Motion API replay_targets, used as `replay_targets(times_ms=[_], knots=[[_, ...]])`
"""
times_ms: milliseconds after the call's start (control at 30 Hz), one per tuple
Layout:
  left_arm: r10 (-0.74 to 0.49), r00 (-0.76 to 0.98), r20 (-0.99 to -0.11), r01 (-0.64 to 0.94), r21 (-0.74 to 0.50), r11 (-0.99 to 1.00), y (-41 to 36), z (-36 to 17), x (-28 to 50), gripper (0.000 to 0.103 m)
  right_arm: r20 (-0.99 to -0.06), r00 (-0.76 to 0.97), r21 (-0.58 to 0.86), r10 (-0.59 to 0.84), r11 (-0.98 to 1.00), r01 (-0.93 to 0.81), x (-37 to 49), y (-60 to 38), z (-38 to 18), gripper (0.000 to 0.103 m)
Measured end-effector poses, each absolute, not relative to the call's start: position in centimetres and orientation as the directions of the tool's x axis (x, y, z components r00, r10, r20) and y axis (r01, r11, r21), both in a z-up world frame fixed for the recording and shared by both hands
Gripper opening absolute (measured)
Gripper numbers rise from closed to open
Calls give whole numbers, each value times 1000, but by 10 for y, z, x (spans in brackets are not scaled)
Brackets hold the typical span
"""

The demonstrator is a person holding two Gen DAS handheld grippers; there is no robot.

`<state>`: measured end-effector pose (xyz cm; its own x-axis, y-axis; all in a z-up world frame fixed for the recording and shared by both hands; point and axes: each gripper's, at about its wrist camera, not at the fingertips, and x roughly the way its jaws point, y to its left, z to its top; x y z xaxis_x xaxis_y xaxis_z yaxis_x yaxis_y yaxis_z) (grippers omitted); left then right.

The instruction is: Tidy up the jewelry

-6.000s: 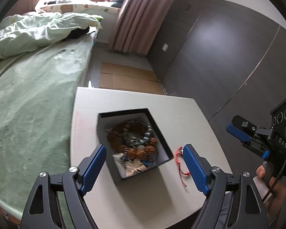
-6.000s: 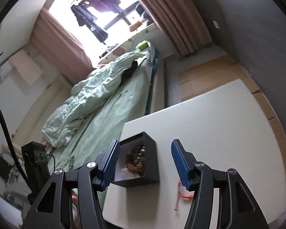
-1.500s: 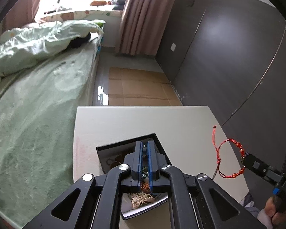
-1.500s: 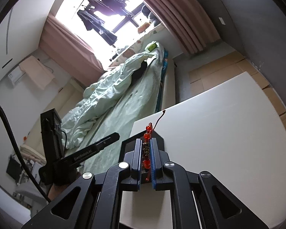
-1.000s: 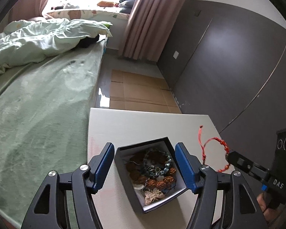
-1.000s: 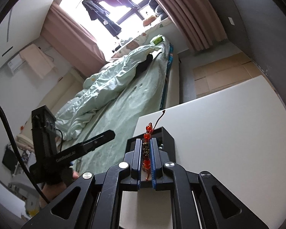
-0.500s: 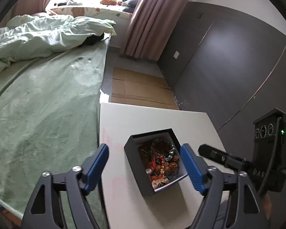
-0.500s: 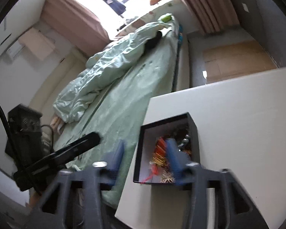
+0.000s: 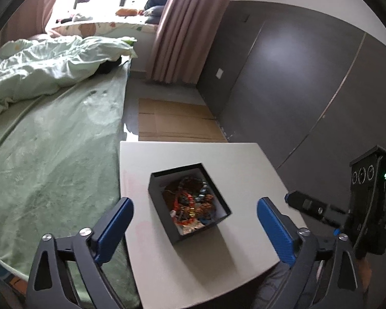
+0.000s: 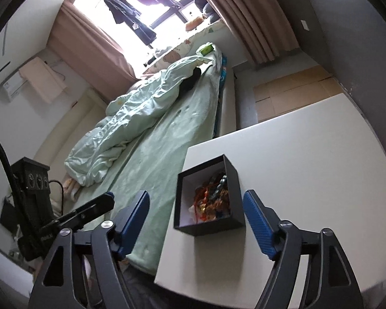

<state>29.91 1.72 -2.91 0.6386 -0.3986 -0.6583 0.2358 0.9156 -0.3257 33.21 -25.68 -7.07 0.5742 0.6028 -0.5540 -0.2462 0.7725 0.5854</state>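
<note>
A black open box stands on the white table. It holds a heap of bead bracelets with a red string bracelet on top. My left gripper is open and empty, above and in front of the box. My right gripper is open and empty, just in front of the box; the red string bracelet lies among the jewelry. The right gripper also shows at the right edge of the left wrist view.
A bed with green bedding runs along the table's left side. Dark wall panels stand to the right. Cardboard sheets lie on the floor beyond the table. The table's near edge is close below the right gripper.
The right gripper opened and let the red string bracelet go into the box, then drew back. The left gripper opened and pulled back from the box.
</note>
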Motion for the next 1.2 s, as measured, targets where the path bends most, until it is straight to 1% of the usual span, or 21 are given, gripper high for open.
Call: replay_targets(times_ms=[33, 167, 233, 267, 500, 633, 767, 1000, 1200], knots=[[-400, 643, -653, 240, -325, 915, 15, -27, 295, 101, -561, 580, 575, 591, 782, -240, 326, -256, -68, 85], [-379, 672, -637, 242, -295, 924, 10, -15, 275, 103, -589, 605, 534, 537, 820, -208, 305, -257, -59, 88], [-368, 680, -634, 238, -284, 929, 8, -10, 265, 103, -578, 621, 527, 529, 823, -210, 291, -260, -52, 102], [-363, 686, -631, 236, -280, 931, 7, -8, 260, 103, -575, 628, 523, 524, 826, -210, 285, -262, -49, 103], [-342, 722, -602, 218, -271, 937, 1, 7, 221, 103, -560, 667, 476, 491, 850, -226, 244, -265, -25, 103], [-335, 738, -585, 221, -259, 940, -5, 15, 196, 103, -547, 673, 471, 498, 848, -244, 219, -267, -13, 103], [-330, 748, -576, 220, -253, 942, -8, 17, 176, 103, -557, 689, 414, 464, 874, -254, 198, -265, -2, 103], [-315, 759, -569, 220, -232, 948, -17, 21, 143, 103, -555, 690, 369, 465, 881, -296, 165, -265, 4, 103], [-294, 770, -566, 218, -200, 955, -22, 24, 118, 103, -557, 693, 359, 457, 885, -296, 146, -267, 7, 103]])
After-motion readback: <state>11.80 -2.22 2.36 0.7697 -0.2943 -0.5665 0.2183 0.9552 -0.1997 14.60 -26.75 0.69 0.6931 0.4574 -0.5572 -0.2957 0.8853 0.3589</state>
